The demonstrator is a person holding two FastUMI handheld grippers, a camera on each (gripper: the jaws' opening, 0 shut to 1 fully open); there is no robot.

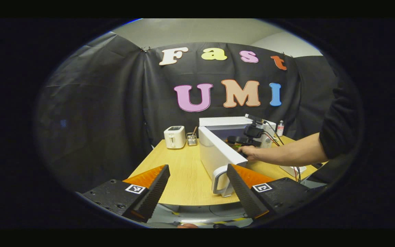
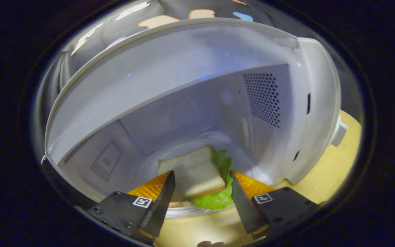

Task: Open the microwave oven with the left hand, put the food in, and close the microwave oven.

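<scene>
A wooden table (image 1: 183, 171) stands in the booth. On it sits a white microwave oven (image 2: 307, 103), its door (image 1: 218, 151) swung wide open toward the table's front edge. A white toaster (image 1: 174, 137) stands well to one side. The left gripper (image 1: 197, 187) hovers just before the door's handle (image 1: 219, 178), jaws apart, holding nothing. The right gripper (image 2: 202, 193) reaches into the oven, jaws spread either side of a sandwich (image 2: 194, 173) with lettuce; whether the fingers press it, I cannot tell.
</scene>
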